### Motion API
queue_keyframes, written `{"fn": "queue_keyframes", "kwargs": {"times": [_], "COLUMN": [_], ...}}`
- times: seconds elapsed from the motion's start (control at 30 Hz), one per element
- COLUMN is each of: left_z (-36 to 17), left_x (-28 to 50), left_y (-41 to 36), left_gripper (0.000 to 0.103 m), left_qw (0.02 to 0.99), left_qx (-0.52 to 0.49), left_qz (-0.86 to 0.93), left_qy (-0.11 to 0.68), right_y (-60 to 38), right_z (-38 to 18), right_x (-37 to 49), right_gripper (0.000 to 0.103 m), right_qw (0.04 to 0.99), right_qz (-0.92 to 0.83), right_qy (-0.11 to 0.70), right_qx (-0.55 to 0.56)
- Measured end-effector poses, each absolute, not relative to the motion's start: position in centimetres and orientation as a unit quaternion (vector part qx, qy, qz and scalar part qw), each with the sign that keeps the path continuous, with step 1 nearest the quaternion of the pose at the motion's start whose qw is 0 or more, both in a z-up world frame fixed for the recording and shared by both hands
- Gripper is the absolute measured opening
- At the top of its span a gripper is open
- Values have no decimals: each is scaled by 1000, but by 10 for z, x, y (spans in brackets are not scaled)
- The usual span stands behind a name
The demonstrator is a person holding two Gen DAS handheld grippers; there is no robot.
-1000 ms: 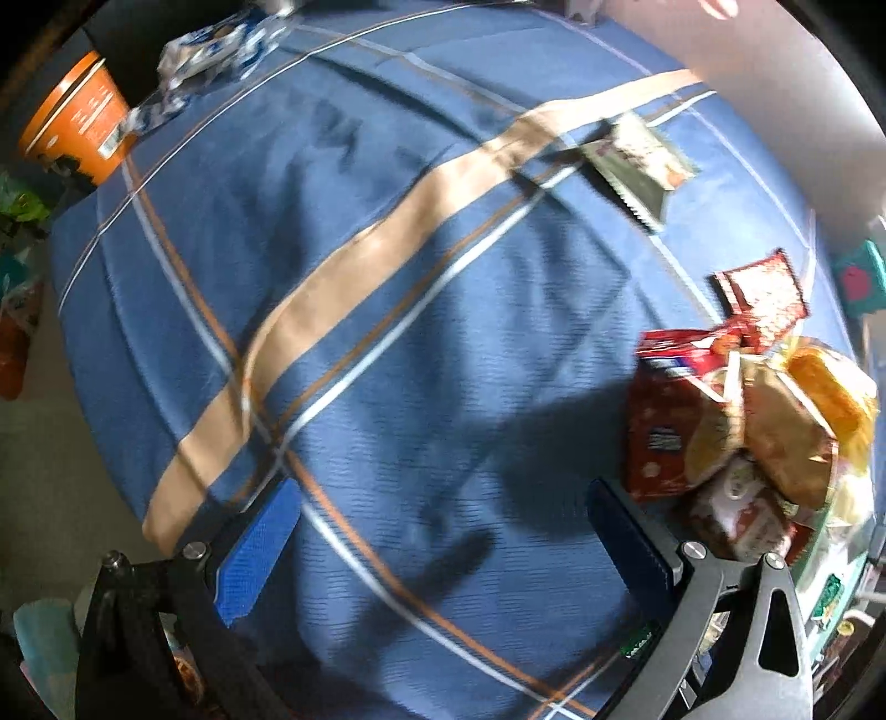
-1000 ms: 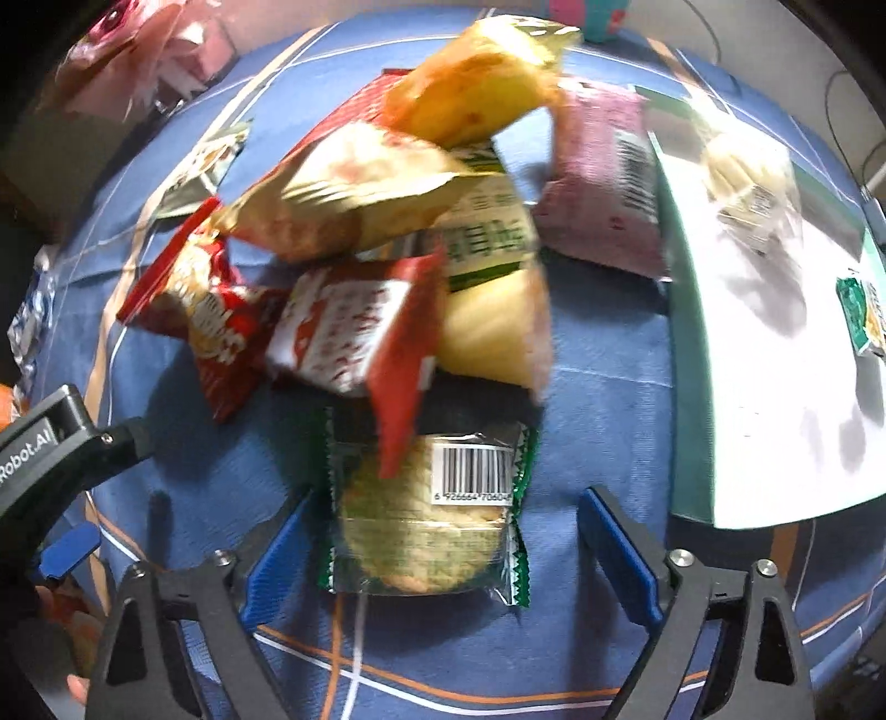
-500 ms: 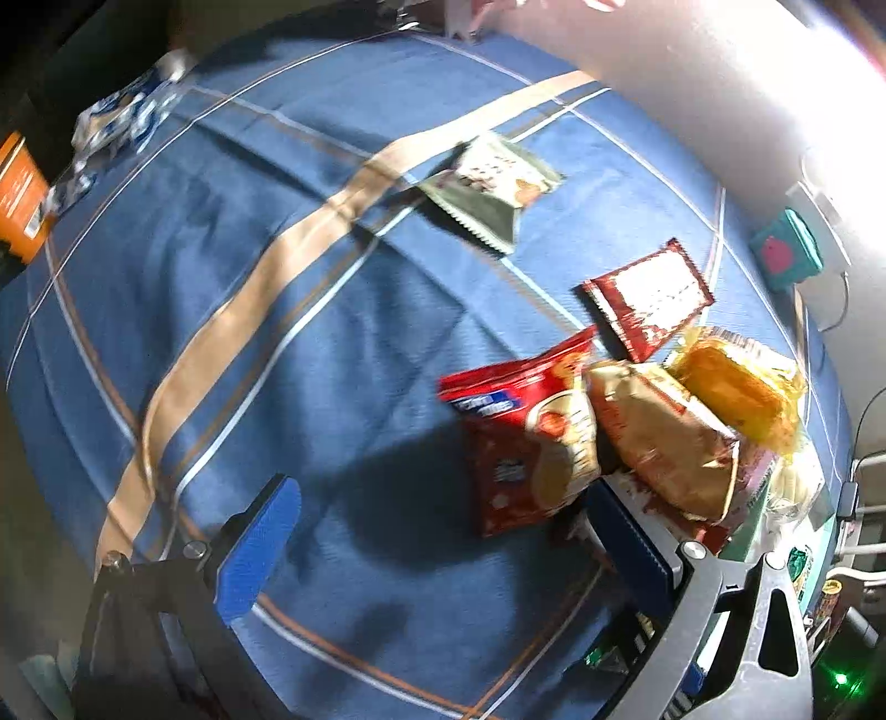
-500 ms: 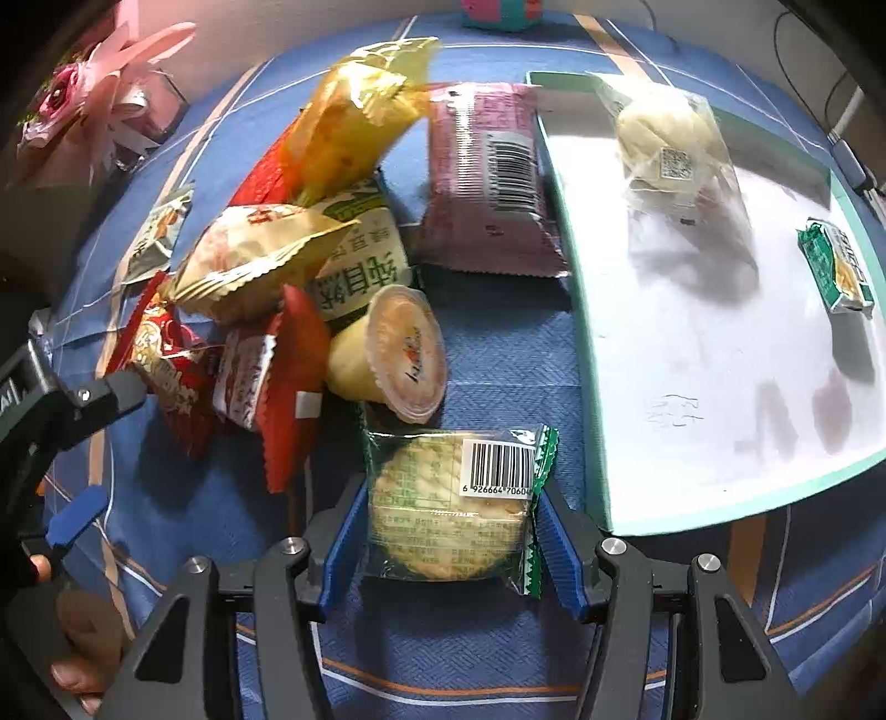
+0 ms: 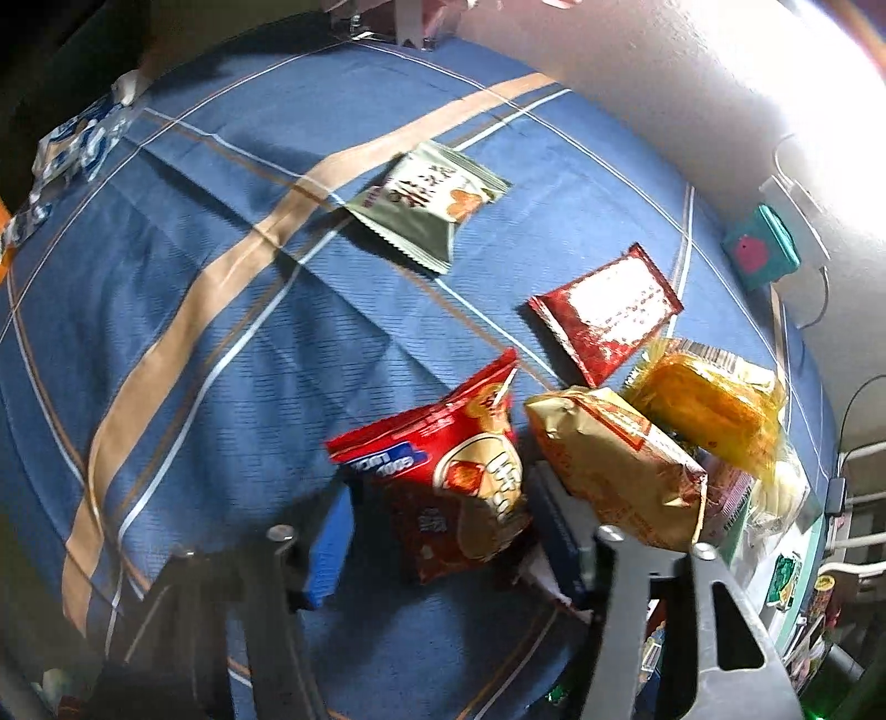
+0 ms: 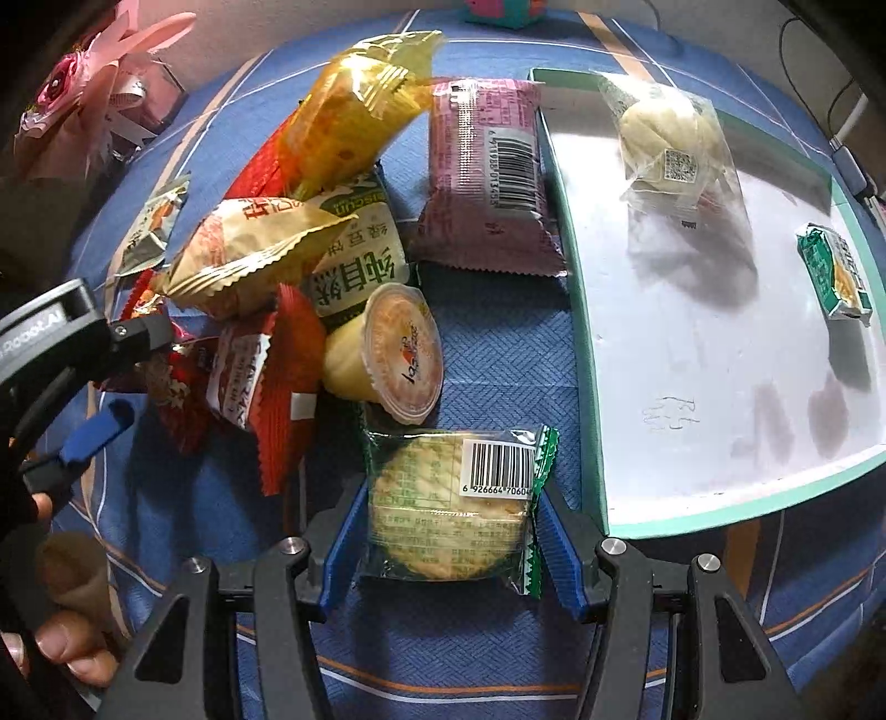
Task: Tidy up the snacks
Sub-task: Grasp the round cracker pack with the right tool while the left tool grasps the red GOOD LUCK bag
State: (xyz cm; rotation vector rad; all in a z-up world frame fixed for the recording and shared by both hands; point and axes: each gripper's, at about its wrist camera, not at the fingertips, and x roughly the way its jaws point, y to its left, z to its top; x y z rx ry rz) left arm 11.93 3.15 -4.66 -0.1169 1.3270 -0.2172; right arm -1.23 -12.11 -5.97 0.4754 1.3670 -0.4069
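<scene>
Glossy, seemingly foil wrappers; matt woven tablecloth

A blue cloth with tan, white and orange stripes covers the surface ahead of and below both sets of jaws; it lies slightly rumpled. In the left wrist view, a pale wall rises beyond the cloth's far edge, washed out by strong light at the upper right of the jaws. A dark cable hangs down the wall to the right of the jaws. In the right wrist view, the same pale wall stands far ahead of the jaws, and a white cable sits at the far right edge.
</scene>
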Motion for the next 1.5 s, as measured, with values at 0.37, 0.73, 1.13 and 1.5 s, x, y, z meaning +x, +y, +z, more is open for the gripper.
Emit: {"fn": "queue_keyframes", "kwargs": {"times": [0.37,0.73,1.13,1.5], "left_z": [-67,-57,4,46], "left_x": [127,127,122,113], "left_y": [6,11,34,57], "left_gripper": [54,52,51,51], "left_qw": [770,770,804,833], "left_qx": [-43,-44,-77,-103], "left_qz": [-103,-93,-111,-105], "left_qy": [628,630,579,533], "right_y": [-115,-114,-124,-140], "right_z": [-58,-54,-24,22], "right_x": [-10,-10,-18,-31], "right_gripper": [61,58,58,58], "right_qw": [731,733,757,796], "right_qz": [-185,-185,-175,-181], "right_qy": [626,624,589,529], "right_qx": [198,199,222,234]}}
